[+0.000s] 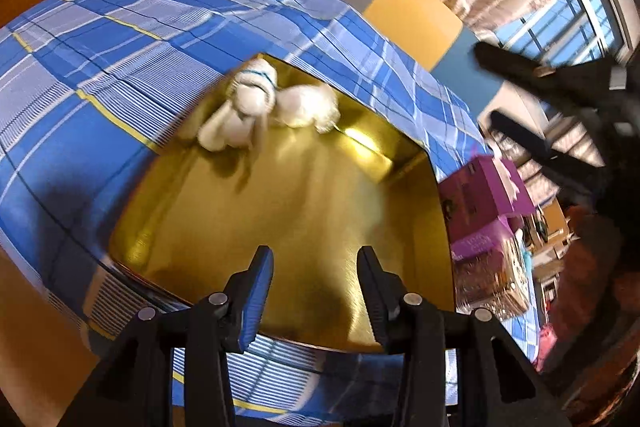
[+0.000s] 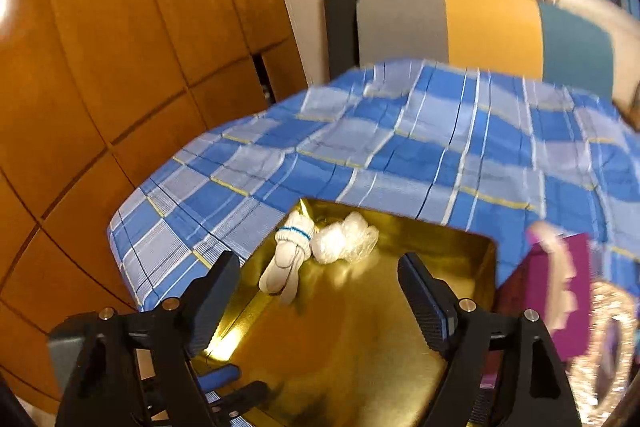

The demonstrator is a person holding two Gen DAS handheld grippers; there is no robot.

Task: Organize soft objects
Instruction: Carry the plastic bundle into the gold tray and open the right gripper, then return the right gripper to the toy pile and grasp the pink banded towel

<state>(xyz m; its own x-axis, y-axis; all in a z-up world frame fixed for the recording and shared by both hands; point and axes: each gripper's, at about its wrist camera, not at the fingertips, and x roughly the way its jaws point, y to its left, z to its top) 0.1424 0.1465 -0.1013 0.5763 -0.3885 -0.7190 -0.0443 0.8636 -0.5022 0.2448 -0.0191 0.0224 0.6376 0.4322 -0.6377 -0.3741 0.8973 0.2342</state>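
2 soft white bundles lay in the far corner of a gold tray (image 2: 360, 339) that rested on a bed covered with a blue plaid sheet (image 2: 400, 147). 1 was a rolled pair of white socks (image 2: 289, 251) with a blue stripe around the cuff, its loose ends trailing toward the tray's middle; the other, a white bundle in clear plastic wrap (image 2: 346, 238), touched it on the right. In the left wrist view the same socks (image 1: 244, 107) and wrapped bundle (image 1: 306, 105) appeared blurred against the tray's (image 1: 300, 219) far wall. The right gripper (image 2: 320, 291) hovered above the tray with its jaws spread wide and nothing between them, well short of the bundles. The left gripper (image 1: 316, 291) hung over the tray's near edge, its jaws partly apart and pinching nothing. A purple box (image 1: 484, 187) stood just beside the tray's right side, on the sheet (image 1: 120, 67). Behind the bed stood a headboard (image 2: 488, 27) in grey, yellow and teal panels, and orange wooden cabinets (image 2: 120, 67) lined the wall at left.
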